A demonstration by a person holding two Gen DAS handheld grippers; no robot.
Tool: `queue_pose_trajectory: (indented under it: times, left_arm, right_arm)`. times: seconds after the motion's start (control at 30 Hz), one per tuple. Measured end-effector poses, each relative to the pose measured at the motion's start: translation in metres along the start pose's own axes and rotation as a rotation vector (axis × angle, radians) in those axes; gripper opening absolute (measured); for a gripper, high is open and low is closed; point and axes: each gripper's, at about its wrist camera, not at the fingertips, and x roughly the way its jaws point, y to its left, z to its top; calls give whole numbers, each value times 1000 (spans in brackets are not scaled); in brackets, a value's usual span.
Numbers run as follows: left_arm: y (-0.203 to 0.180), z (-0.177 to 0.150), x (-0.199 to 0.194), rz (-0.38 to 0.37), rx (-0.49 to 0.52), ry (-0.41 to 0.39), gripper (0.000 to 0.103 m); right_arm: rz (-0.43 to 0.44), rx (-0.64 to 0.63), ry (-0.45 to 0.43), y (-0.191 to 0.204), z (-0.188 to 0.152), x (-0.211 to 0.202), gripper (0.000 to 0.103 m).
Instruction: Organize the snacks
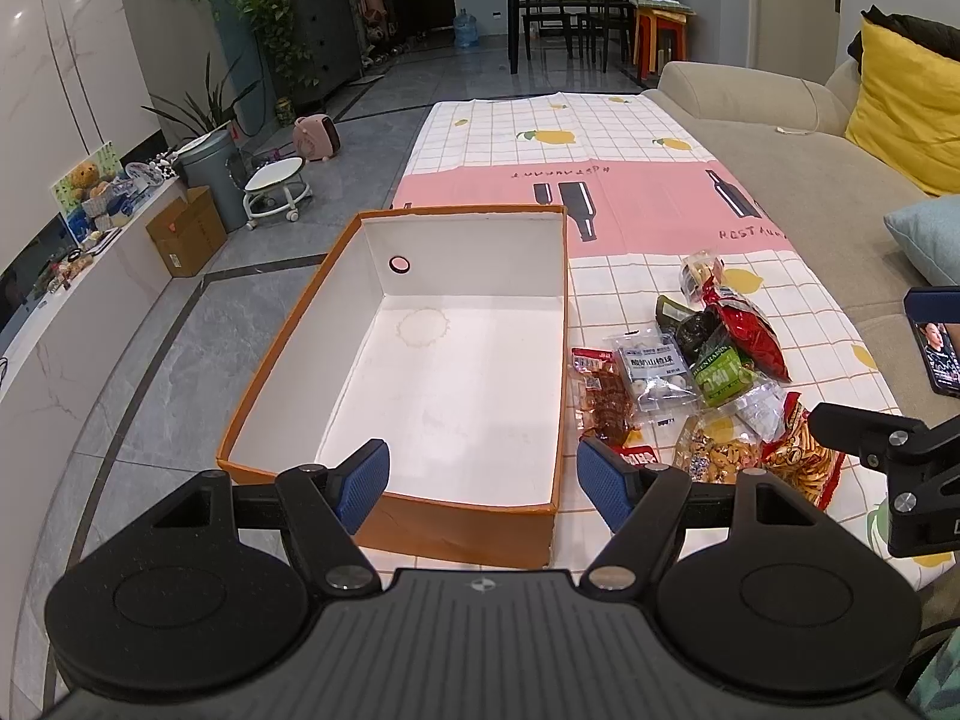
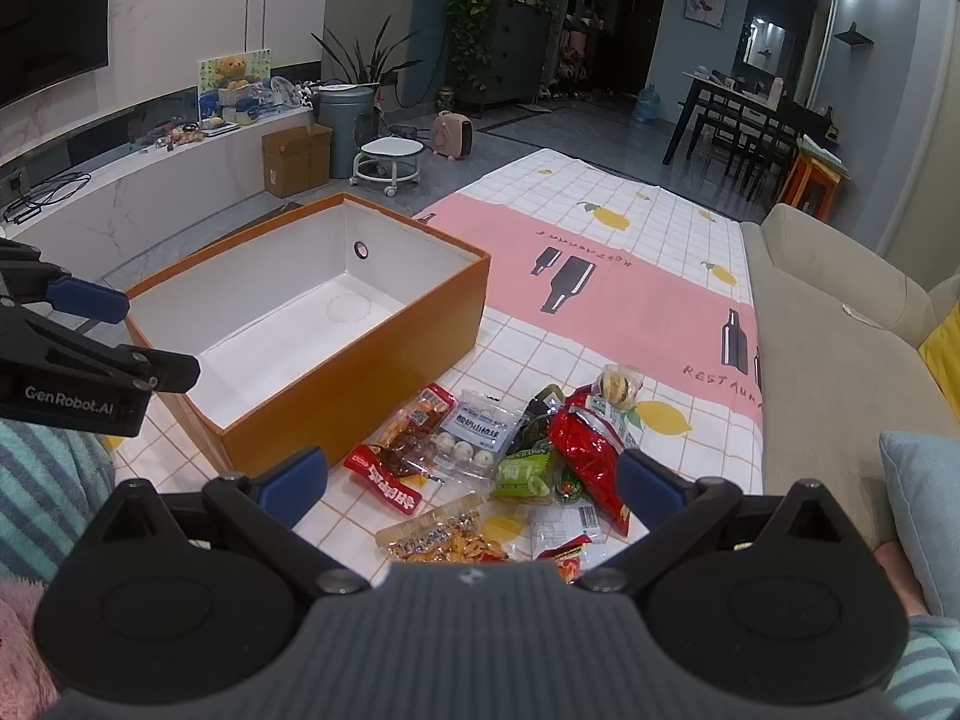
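An empty orange box with a white inside lies on the patterned cloth. A pile of snack packets lies to its right: a red bag, a green packet, a clear packet of white balls, a yellow mixed-snack bag. My left gripper is open and empty over the box's near edge. My right gripper is open and empty just above the near side of the pile. The right gripper's side shows in the left wrist view.
A beige sofa with yellow and blue cushions runs along the right. A phone lies on the sofa. The cloth stretches far ahead. A TV bench, cardboard box, bin and stool stand at the left on the grey floor.
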Motion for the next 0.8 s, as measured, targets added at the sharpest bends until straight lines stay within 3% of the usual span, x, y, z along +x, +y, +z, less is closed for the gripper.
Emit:
queue_pose_trajectory:
  times: [0.5,0.67,0.8]
  left_arm:
    - [-1,1,0,-29,1,9,82]
    - [-5,6,-3,-100,5,11,69]
    - [-15,11,-1,-166,29,14,55]
  right_arm:
    - [6,12,8,-2,-3,4,99]
    - [24,74,14,-14,-7,6,97]
    - [19,110,37,-23,-12,11,89]
